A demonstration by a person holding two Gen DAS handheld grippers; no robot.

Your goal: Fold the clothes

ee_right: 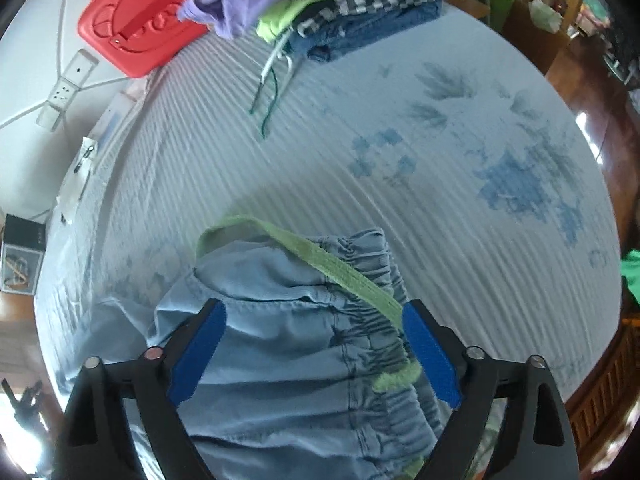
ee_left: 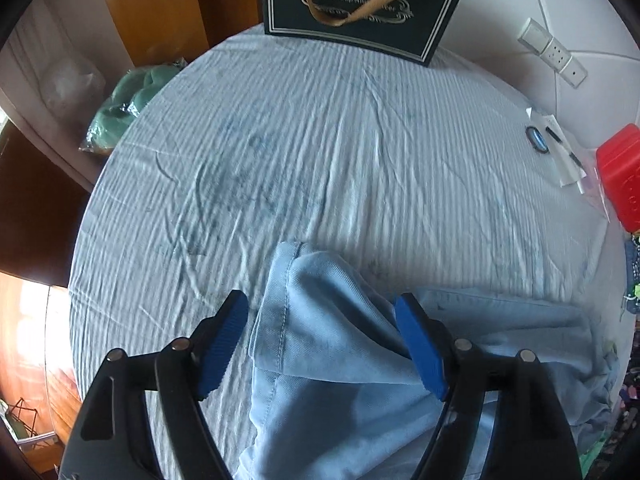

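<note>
- While both tools hang over a bed covered in a pale blue ribbed sheet, a light blue garment lies crumpled along the sheet's near edge.
- The left tool stands wide open, its blue pads on either side of a stitched hem fold of the garment; the right pad touches or just overlaps the cloth, the left pad sits over bare sheet, and nothing is gripped.
- The right tool is also spread wide, its pads flanking the garment's gathered elastic waistband without pinching it.
- A green drawstring loops off the waistband and runs diagonally across it toward the right pad, with a frayed end lying lower on the cloth.
- At the far end of the bed in the right view sits a stack of folded clothes: purple on top, then green, checked and dark blue layers, with cords trailing onto the sheet.
- A red plastic case lies beside that stack, near the wall.
- In the left view a dark gift bag with a tan ribbon handle stands at the far edge of the bed.
- A green bundle in clear wrap rests off the bed's left side.
- A white power strip is on the wall at the right.
</note>
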